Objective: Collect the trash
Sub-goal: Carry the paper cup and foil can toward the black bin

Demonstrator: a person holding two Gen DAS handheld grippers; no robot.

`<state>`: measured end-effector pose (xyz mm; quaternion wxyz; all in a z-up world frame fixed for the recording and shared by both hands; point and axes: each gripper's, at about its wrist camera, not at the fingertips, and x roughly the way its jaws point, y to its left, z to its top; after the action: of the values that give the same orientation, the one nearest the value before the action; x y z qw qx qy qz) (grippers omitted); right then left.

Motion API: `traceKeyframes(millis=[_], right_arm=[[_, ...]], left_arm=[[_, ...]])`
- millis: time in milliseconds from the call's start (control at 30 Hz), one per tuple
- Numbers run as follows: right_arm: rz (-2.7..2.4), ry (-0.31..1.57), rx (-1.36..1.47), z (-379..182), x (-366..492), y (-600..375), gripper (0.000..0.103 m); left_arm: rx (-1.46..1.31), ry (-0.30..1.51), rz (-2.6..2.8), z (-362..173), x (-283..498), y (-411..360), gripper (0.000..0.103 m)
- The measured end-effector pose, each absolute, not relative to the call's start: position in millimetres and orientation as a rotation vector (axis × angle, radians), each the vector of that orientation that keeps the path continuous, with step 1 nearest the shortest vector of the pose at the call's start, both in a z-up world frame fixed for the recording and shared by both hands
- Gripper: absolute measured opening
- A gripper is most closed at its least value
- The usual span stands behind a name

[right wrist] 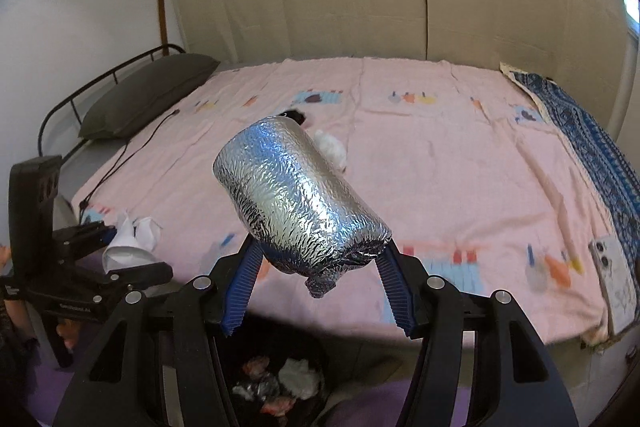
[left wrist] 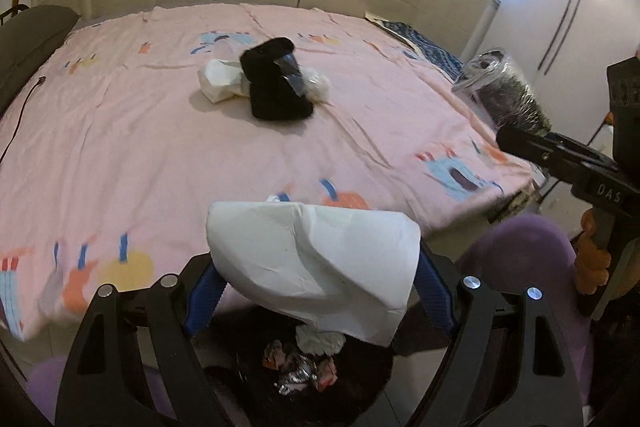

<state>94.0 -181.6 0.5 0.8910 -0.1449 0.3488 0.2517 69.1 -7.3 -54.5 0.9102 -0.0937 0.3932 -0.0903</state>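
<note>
Left gripper (left wrist: 316, 291) clamps white paper (left wrist: 316, 255), right gripper (right wrist: 320, 279) clamps the foil roll (right wrist: 296, 211) — both held off the bed's edge over the black bin (right wrist: 276, 387), presumably for dropping. More trash (left wrist: 276, 83) remains mid-bed.

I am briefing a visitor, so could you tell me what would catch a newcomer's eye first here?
The shiny foil-wrapped cylinder clamped in the right gripper, over the pink bedsheet. Next, the crumpled white paper in the left gripper, above a dark bin of trash. A black object lies mid-bed.
</note>
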Motion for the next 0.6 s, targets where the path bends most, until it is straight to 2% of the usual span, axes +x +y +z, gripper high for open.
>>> traceKeyframes(millis=[600], right_arm=[[0.582,0.787,-0.339,-14,8,-203,0.054]], left_arm=[[-0.085,0.894,-0.181,-59,8,-37,0.082]])
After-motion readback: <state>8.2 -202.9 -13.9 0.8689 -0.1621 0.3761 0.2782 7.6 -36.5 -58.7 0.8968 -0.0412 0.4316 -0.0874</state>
